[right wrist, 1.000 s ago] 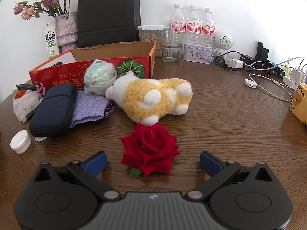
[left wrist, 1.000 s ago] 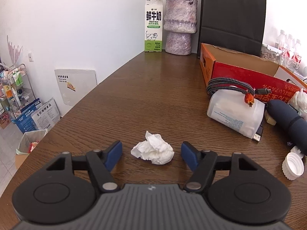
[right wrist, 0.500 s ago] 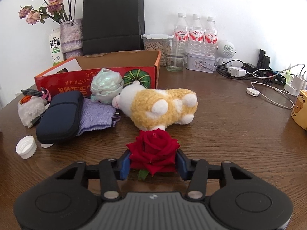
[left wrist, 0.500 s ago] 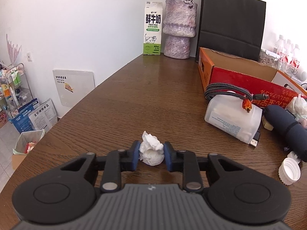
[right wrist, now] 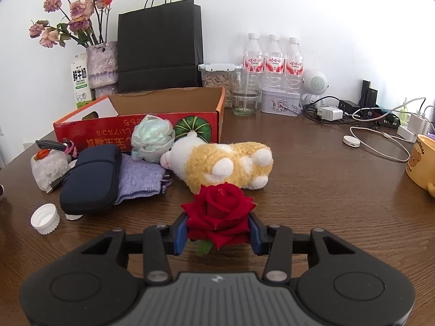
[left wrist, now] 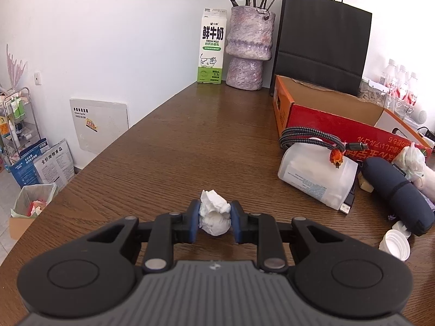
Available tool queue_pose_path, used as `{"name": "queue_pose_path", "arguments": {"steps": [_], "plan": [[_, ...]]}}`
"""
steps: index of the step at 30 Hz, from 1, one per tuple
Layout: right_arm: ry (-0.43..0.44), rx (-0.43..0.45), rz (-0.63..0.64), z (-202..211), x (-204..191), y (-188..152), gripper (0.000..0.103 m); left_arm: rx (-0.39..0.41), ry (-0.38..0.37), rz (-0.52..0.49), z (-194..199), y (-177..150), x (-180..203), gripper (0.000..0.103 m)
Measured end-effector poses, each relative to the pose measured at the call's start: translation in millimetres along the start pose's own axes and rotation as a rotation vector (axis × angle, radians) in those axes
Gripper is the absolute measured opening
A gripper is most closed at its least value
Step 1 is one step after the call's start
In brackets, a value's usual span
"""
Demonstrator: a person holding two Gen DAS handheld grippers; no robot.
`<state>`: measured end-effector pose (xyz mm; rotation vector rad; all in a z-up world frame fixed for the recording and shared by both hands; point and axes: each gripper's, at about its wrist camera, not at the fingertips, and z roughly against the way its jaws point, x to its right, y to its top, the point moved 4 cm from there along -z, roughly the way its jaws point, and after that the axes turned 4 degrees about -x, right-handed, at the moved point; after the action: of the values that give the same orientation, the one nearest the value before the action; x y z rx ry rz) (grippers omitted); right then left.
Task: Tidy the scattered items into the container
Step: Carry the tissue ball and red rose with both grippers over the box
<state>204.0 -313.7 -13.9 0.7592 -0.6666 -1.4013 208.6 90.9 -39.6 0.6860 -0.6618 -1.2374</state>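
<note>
A crumpled white tissue (left wrist: 213, 213) is pinched between the blue pads of my left gripper (left wrist: 214, 218), which is shut on it just over the brown wooden table (left wrist: 190, 141). My right gripper (right wrist: 218, 232) is shut on a red rose (right wrist: 218, 206), with a green leaf showing below the bloom. The open red and orange cardboard box (left wrist: 326, 119) stands at the back right of the left wrist view. In the right wrist view the box (right wrist: 108, 133) lies beyond the rose, to its left.
A plush toy (right wrist: 225, 163), navy pouch (right wrist: 89, 179), lilac cloth (right wrist: 138, 179), pale bundle (right wrist: 152, 138), white cap (right wrist: 44, 218) and plastic jar (left wrist: 318, 176) with a braided cable lie before the box. A black bag (right wrist: 160, 46), vase, milk carton (left wrist: 210, 46), bottles, chargers and a yellow mug (right wrist: 421, 163) line the far edges.
Both grippers went from wide open to shut, the left on the tissue and the right on the rose. Both views have tilted up slightly.
</note>
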Motion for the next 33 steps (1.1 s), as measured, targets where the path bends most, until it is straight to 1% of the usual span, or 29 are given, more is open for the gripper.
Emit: {"name": "queue_pose_path", "arguments": {"steps": [8, 13, 18, 23, 27, 30, 33], "plan": [[0.006, 0.059, 0.017, 10, -5, 18, 0.043, 0.064, -0.034, -0.005, 17, 16, 12, 0.024], [0.027, 0.114, 0.039, 16, -15, 41, 0.043, 0.121, -0.082, -0.016, 29, 37, 26, 0.024], [0.061, 0.178, 0.059, 15, -31, 70, 0.043, 0.174, -0.149, -0.030, 37, 61, 48, 0.024], [0.090, 0.218, 0.080, 2, -50, 99, 0.043, 0.214, -0.205, -0.049, 36, 84, 80, 0.024], [0.127, 0.234, 0.070, -15, -60, 123, 0.043, 0.238, -0.251, -0.063, 28, 102, 106, 0.024], [0.135, 0.249, 0.070, -27, -65, 138, 0.043, 0.252, -0.280, -0.076, 18, 116, 126, 0.024], [0.151, 0.257, 0.059, -43, -68, 152, 0.043, 0.250, -0.306, -0.079, 3, 130, 142, 0.024]]}}
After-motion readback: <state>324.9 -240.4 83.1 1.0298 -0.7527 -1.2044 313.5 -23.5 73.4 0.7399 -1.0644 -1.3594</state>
